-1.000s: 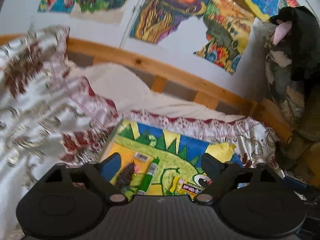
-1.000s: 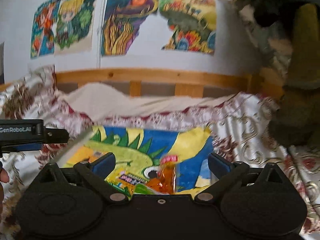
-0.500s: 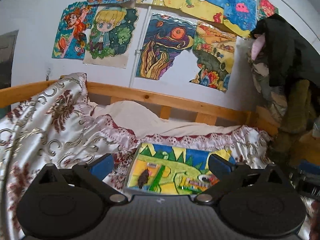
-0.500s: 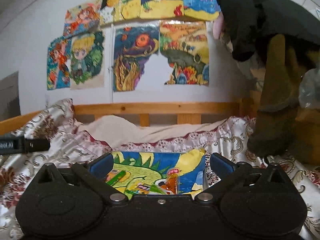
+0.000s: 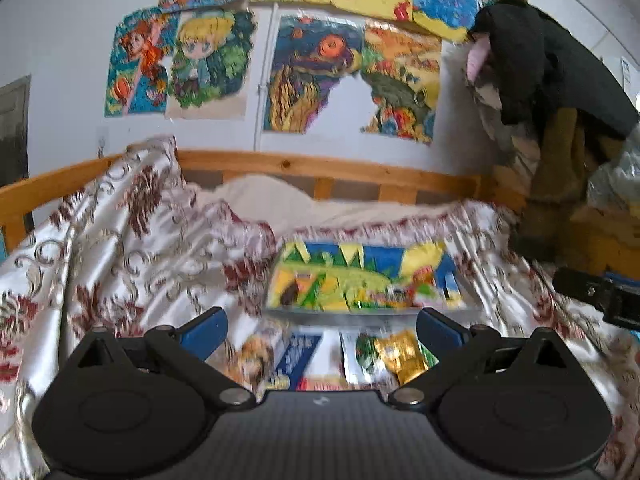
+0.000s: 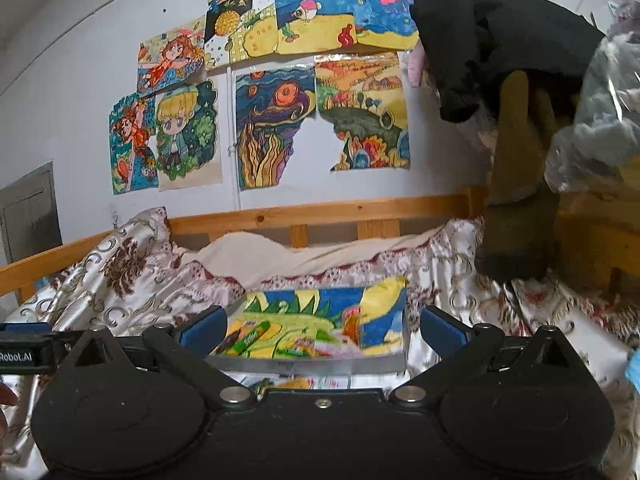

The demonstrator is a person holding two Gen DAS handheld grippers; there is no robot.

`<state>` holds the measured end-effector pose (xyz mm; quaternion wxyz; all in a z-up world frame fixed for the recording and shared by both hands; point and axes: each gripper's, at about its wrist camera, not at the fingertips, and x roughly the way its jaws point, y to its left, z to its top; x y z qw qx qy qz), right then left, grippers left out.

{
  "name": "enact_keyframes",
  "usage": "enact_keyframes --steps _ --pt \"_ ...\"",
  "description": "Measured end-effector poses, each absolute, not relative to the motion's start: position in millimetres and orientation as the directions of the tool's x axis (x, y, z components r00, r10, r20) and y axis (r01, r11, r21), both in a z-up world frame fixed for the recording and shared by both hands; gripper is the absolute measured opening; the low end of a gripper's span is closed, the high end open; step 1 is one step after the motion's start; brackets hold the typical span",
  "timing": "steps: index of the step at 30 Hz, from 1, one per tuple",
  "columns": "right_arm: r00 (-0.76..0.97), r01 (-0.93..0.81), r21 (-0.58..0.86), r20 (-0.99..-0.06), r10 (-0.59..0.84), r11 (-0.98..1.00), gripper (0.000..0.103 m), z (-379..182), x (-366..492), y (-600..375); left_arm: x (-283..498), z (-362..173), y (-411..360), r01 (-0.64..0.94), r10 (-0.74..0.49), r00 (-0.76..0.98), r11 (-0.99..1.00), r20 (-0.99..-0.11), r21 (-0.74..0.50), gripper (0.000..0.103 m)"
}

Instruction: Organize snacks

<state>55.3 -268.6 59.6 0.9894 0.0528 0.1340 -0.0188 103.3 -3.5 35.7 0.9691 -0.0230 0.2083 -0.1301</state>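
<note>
A shallow tray (image 5: 360, 314) lined with a dinosaur drawing lies on the bed and holds several snack packets. In the right wrist view the tray (image 6: 304, 365) shows a green packet (image 6: 250, 338) and an orange one (image 6: 352, 320) inside. Loose packets lie on the bedspread in front of it: a gold one (image 5: 400, 356), a blue and white one (image 5: 300, 356) and a brownish one (image 5: 252, 356). My left gripper (image 5: 320, 330) is open above these loose packets, touching none. My right gripper (image 6: 322, 330) is open in front of the tray with nothing between its pads.
A patterned satin bedspread (image 5: 120, 240) covers the bed, bunched up at the left. A wooden rail (image 5: 320, 168) runs along the wall behind. Dark clothes (image 6: 500, 40) and a plastic bag (image 6: 600, 100) hang at the right. The right gripper's body (image 5: 600, 296) shows at the left view's right edge.
Both grippers have drawn back and risen from the tray, which now looks smaller and farther. Loose packets in front of it have come into the left view. The left jaws widened slightly.
</note>
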Motion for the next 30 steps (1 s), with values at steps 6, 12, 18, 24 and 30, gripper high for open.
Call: enact_keyframes --steps 6,12,18,24,30 --pt "0.944 0.071 0.093 -0.328 -0.037 0.993 0.102 53 38 -263 87 26 2 0.222 -0.250 0.848 0.968 -0.468 -0.115 0.103" --pt "0.932 0.068 0.103 -0.362 -0.026 0.992 0.102 49 23 -258 73 18 3 0.206 -0.227 0.826 0.974 -0.516 -0.100 0.103" --pt "0.901 0.066 0.086 -0.433 -0.023 0.994 0.102 43 17 -250 63 13 1 0.183 -0.179 0.809 0.982 -0.560 -0.049 0.103" --pt "0.889 0.058 0.069 -0.458 -0.020 0.996 0.102 40 14 -245 54 11 1 0.172 -0.161 0.803 0.984 -0.574 -0.036 0.103" --pt "0.871 0.032 0.036 -0.492 -0.010 0.999 0.102 36 13 -238 50 12 4 0.146 -0.139 0.805 0.989 -0.576 -0.035 0.103"
